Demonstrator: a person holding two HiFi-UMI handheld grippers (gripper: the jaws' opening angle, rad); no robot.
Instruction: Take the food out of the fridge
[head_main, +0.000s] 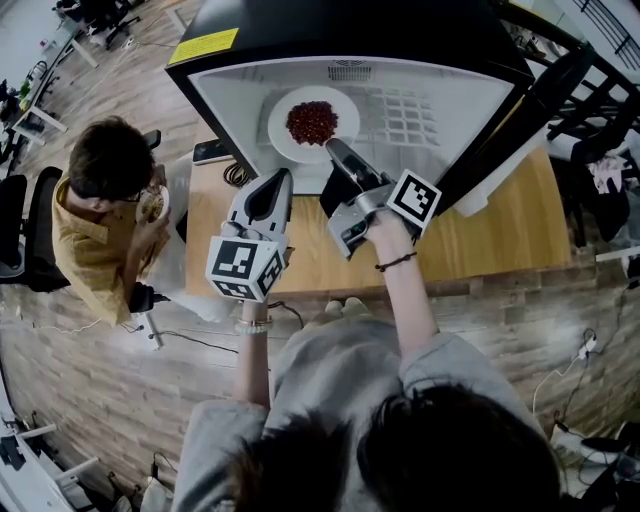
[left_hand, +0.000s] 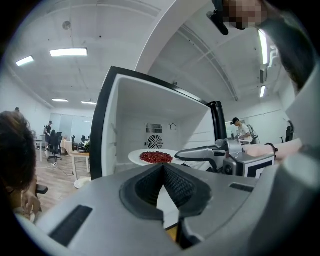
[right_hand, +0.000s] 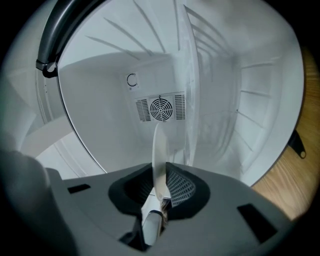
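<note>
Sensibly, the right gripper (head_main: 337, 152) clamps the near rim of the stiff, likely fragile plate (head_main: 285, 140) of loose food (head_main: 312, 121); the left gripper (head_main: 277, 183) sits closed, empty.

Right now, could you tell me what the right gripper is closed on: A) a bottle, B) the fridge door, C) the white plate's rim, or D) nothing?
C: the right gripper pinches the rim of the white plate, seen edge-on, and that plate carries red food inside the fridge.
</note>
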